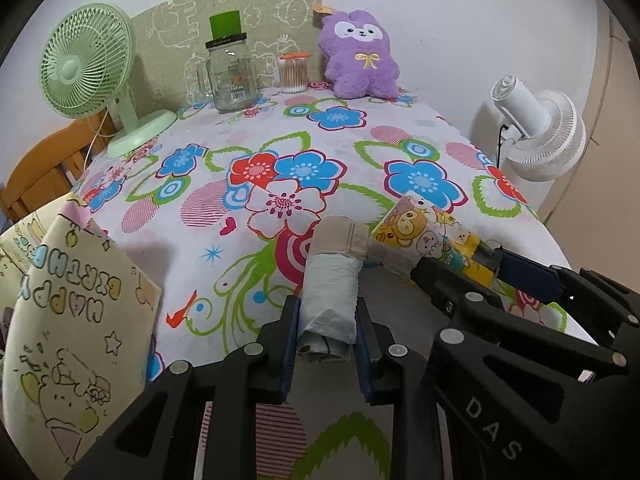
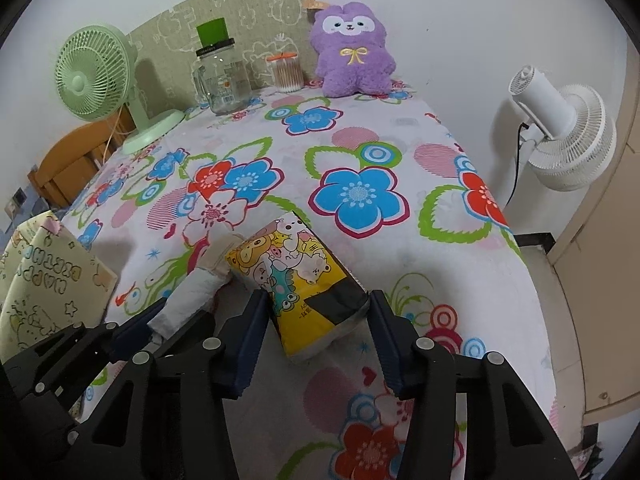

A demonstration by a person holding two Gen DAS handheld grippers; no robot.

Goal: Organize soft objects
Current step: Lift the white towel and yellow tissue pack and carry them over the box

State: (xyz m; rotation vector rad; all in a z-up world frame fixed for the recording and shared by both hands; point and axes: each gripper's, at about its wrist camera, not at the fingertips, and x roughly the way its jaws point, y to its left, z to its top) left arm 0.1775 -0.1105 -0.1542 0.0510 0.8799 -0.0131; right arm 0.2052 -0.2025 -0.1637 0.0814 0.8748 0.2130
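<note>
My left gripper point(image 1: 326, 326) is shut on a rolled pale grey cloth point(image 1: 330, 292) with a beige band at its far end, held over the floral tablecloth point(image 1: 280, 152). It also shows in the right wrist view point(image 2: 188, 300). My right gripper point(image 2: 318, 320) is closed on a yellow cartoon-print tissue pack point(image 2: 296, 276), its pads against both sides. The pack also shows in the left wrist view point(image 1: 424, 240), touching the roll's far end. A purple plush toy point(image 1: 360, 56) sits upright at the table's far edge against the wall.
A cream "Happy Birthday" gift bag point(image 1: 68, 320) stands open at the near left. A green desk fan point(image 1: 88, 68), a glass jar with a green lid point(image 1: 230, 68) and a cotton-swab tub point(image 1: 294, 72) line the back. A white fan point(image 1: 540, 132) stands off the table's right edge.
</note>
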